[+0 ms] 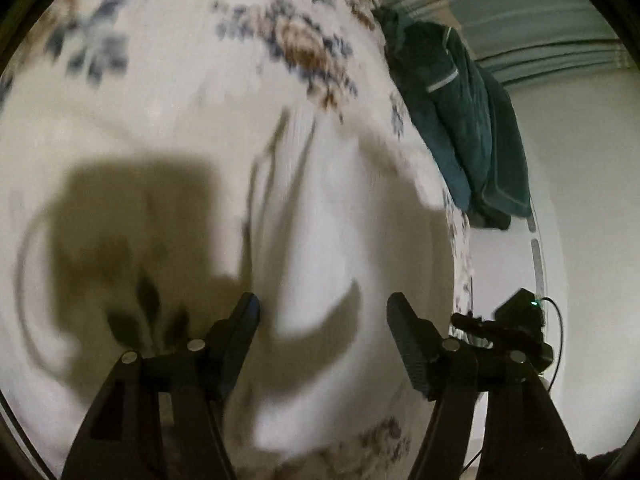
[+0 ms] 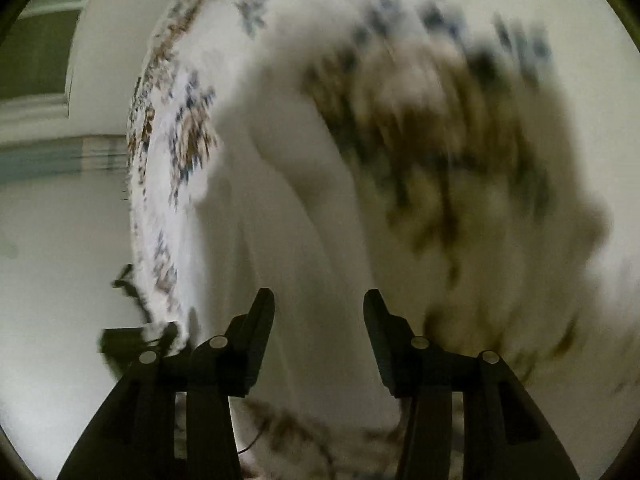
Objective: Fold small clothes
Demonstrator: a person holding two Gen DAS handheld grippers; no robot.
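Observation:
A white garment (image 1: 320,220) lies spread on a floral white sheet (image 1: 160,100), blurred by motion. My left gripper (image 1: 323,312) is open and empty, just above the garment's near part. In the right wrist view the same white garment (image 2: 288,208) runs up the middle of the frame. My right gripper (image 2: 319,308) is open and empty over it. The right gripper also shows at the right edge of the left wrist view (image 1: 500,328), beside the bed edge.
A dark green garment (image 1: 452,120) hangs over the far bed corner. The floral sheet (image 2: 440,120) fills the right side of the right wrist view. A pale floor (image 1: 580,180) lies past the bed edge. Striped fabric (image 1: 520,12) is at the back.

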